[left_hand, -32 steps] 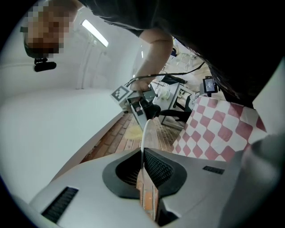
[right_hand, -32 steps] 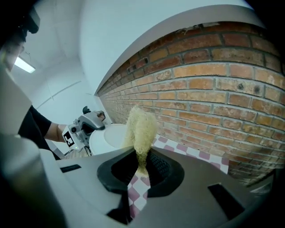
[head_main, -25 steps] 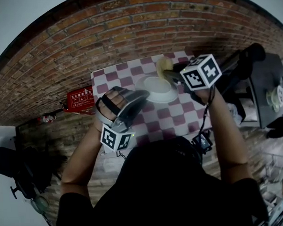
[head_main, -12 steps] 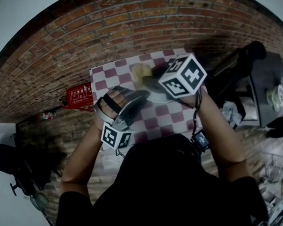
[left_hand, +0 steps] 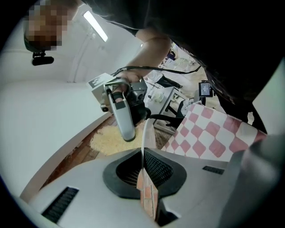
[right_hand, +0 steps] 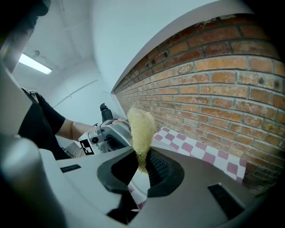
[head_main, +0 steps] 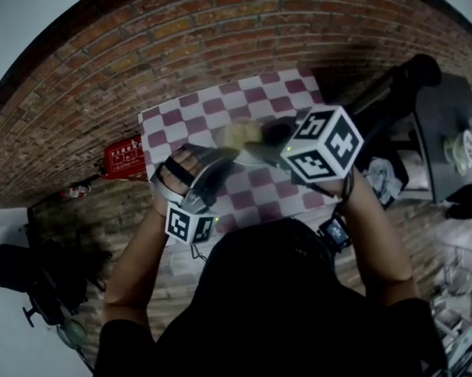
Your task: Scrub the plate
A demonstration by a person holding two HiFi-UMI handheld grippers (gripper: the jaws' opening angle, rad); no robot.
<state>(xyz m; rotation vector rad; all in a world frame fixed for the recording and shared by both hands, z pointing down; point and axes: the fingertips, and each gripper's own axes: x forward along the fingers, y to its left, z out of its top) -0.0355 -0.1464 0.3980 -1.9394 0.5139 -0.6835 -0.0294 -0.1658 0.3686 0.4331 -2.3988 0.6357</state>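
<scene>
The left gripper [left_hand: 143, 171] is clenched on the rim of the white round plate [left_hand: 144, 136]. The thin edge runs straight out from between its closed jaws, probably to keep the dish steady and off the pink-and-white checked tablecloth [head_main: 217, 106] so that its face can be worked on. In the head view this happens at mid-frame, above the cloth, where the two tools meet.

The right gripper [right_hand: 141, 167] is clamped on the lower end of a yellow fibrous scrubbing pad [right_hand: 141, 127]. The free end of the pad sticks out past the jaws, which looks meant to let the soft part rub the dish, not the jaws. In the left gripper view the pad lies against the plate's surface, left of centre.

The plate stands tilted on edge, edge-on to the left gripper's camera. Its rim line runs up the frame, and its face turns toward the frame's left, where the pad is. The pad's long axis rises from the right jaws toward the top of the right gripper view.
</scene>
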